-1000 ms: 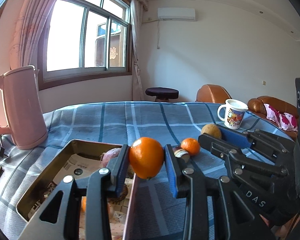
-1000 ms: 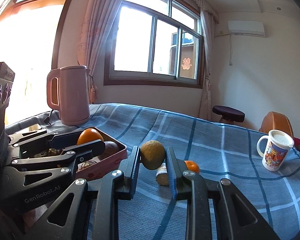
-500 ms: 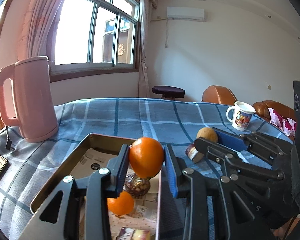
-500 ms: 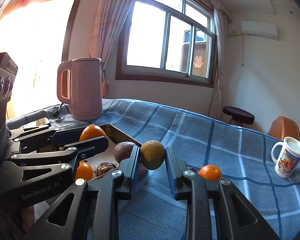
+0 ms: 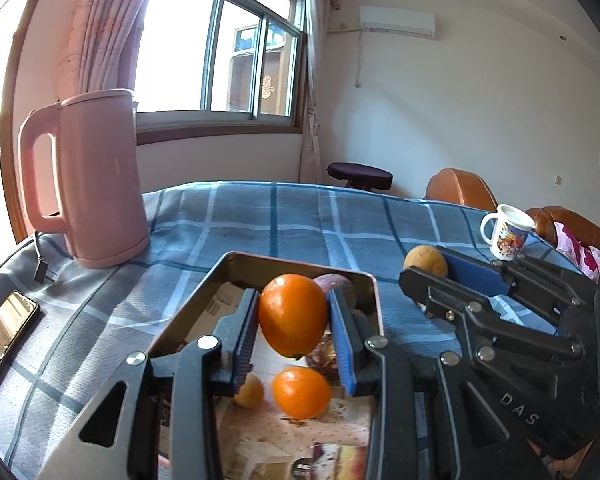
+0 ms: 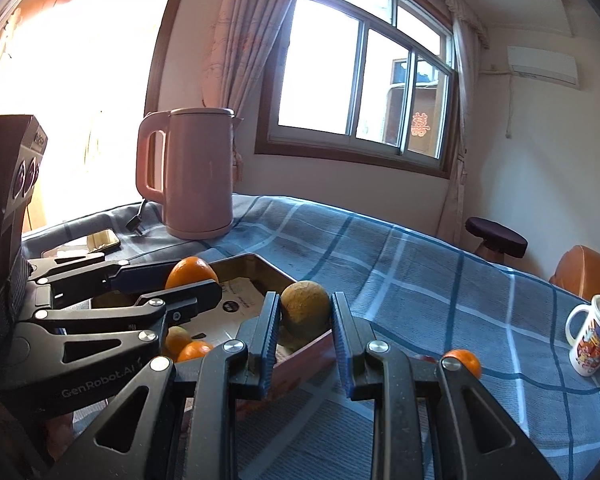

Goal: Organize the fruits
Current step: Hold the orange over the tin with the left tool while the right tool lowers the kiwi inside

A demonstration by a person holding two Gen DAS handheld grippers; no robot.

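Observation:
My left gripper point(image 5: 294, 316) is shut on an orange point(image 5: 293, 314) and holds it above the metal tray point(image 5: 260, 263). In the tray lie another orange point(image 5: 301, 391), a small yellowish fruit point(image 5: 251, 391) and a purple fruit point(image 5: 335, 282). My right gripper point(image 6: 305, 314) is shut on a brownish-green round fruit point(image 6: 305, 312) just over the tray's right rim point(image 6: 308, 350). A small orange point(image 6: 465, 361) lies on the cloth to the right. The right gripper with its fruit point(image 5: 425, 261) also shows in the left wrist view.
A pink kettle point(image 5: 88, 180) stands at the back left with its cord. A phone point(image 5: 6, 326) lies at the left edge. A printed mug point(image 6: 592, 340) stands at the right. Blue checked cloth point(image 5: 300, 216) covers the table. Chairs and a stool stand behind.
Both grippers have moved left with their fruits. The left one now hangs over the tray's inside and the right one has reached the tray's rim.

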